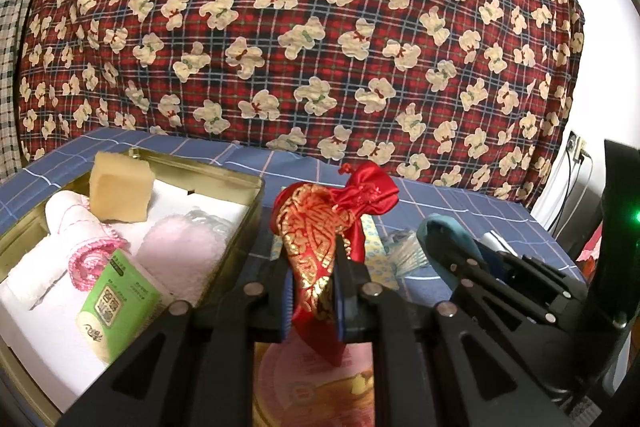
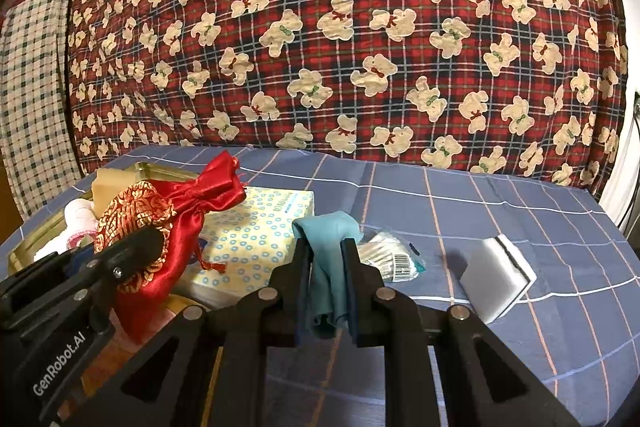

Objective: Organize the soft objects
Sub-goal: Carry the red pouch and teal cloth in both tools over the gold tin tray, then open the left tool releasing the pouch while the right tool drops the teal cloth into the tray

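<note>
Red satin pouch (image 1: 320, 227) with the gold print, pinched mid-body in the left tool (image 1: 312, 291), drawstring neck flopping up and over the top. Held well up off the blue checked counter (image 2: 500, 211), probably so the loose bottom end hangs free instead of dragging over whatever sits below. Just left of that tool, almost touching its finger: the gold tin (image 1: 244, 195), already packed with a rolled pink-and-white towel (image 1: 80, 239), a tan sponge block (image 1: 120, 187), a pale pink cloth (image 1: 180, 247) and a green pack (image 1: 120, 299) leaning at the near edge. So looks like the pouch goes in there next, and gripping it by the middle keeps it bunched small enough for what little gap remains. Might slip though, satin being slick.

Right tool (image 2: 326, 283) clamped on a teal cloth (image 2: 326, 247), draped over and hanging down between the fingers, also lifted clear. Parked beside the left one, probably waiting for a turn at the tin.

Ahead and left of the right tool, a dotted tissue pack (image 2: 256, 227) lying flat. Just ahead-right, a small plastic packet (image 2: 392, 255), contents hard to make out. Further right, well apart, a white sponge (image 2: 496, 275) with a dark edge, untouched.
</note>
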A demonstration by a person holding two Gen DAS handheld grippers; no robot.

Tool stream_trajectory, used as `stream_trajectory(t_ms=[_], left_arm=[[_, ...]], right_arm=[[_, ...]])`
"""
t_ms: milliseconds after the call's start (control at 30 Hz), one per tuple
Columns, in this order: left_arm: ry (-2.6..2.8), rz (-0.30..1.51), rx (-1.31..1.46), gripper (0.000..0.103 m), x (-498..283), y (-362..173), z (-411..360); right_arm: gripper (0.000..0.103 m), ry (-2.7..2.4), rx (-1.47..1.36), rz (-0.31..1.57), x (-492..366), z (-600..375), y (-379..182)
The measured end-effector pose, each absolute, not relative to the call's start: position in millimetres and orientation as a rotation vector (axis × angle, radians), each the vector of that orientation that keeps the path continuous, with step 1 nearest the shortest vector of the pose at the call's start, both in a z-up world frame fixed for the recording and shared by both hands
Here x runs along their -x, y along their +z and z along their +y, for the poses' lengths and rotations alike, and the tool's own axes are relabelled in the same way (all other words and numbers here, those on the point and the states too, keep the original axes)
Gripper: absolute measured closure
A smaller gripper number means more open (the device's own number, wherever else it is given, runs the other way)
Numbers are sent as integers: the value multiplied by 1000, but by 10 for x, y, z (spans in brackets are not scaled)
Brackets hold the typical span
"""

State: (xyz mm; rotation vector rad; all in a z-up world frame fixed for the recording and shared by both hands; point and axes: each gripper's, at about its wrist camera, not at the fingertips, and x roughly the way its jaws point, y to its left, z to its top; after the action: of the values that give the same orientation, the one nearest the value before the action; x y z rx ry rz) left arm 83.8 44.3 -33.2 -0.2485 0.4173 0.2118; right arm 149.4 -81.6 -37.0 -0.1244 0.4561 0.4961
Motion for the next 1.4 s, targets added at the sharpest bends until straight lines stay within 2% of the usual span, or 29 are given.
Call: stream_trajectory(t_ms=[467,833,1400], left_arm=[[206,409,244,89,-586,-162,696],[327,401,267,89,-256,-40,1343],[470,464,306,89,32,-244,2048]], right_arm=[[86,573,126,454,-1470,-543,-305],[86,713,167,445,-1322,43,18],[86,858,276,554,-1118,946,-42]])
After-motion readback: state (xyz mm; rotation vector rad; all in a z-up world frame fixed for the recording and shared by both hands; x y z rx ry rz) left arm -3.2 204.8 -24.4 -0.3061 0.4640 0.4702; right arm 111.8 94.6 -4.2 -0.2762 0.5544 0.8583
